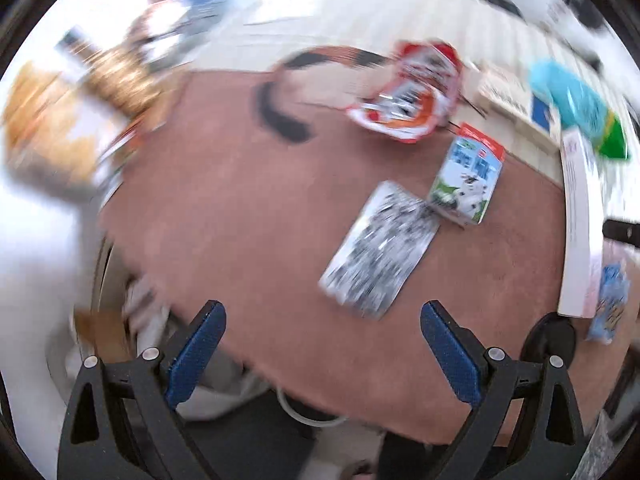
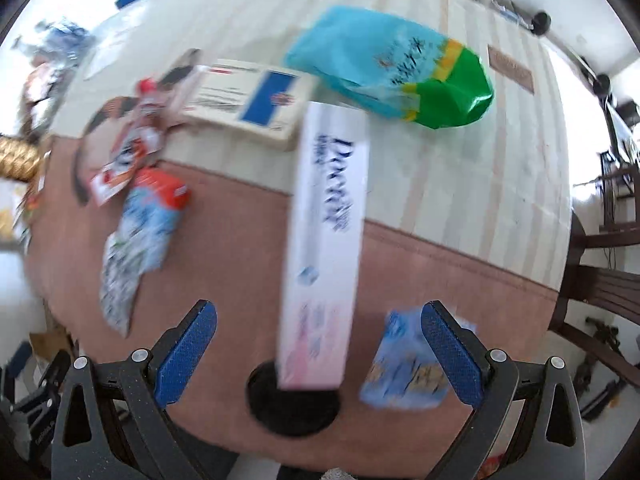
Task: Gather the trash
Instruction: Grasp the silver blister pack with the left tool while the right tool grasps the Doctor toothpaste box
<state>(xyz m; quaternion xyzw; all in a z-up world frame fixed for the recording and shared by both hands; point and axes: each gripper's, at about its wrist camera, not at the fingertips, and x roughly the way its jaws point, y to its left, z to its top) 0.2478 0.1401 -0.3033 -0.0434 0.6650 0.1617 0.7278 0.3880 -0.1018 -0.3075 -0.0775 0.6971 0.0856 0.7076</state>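
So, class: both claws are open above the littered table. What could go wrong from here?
1. The right claw straddles the long white box, with the small blue packet by its right finger; closing might catch both.
2. The silver wrapper lies flat beside the milk carton; the left claw may slide off it.

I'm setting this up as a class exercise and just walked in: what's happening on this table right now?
A person holds a claw in each hand above a table scattered with trash. Both the left claw and the right claw are open and empty. Nothing is gripped yet. The long white box lies ahead of the right claw, with a small blue wrapper beside its right finger. A silver packet and a milk carton lie ahead of the left claw. The pictures are blurred.
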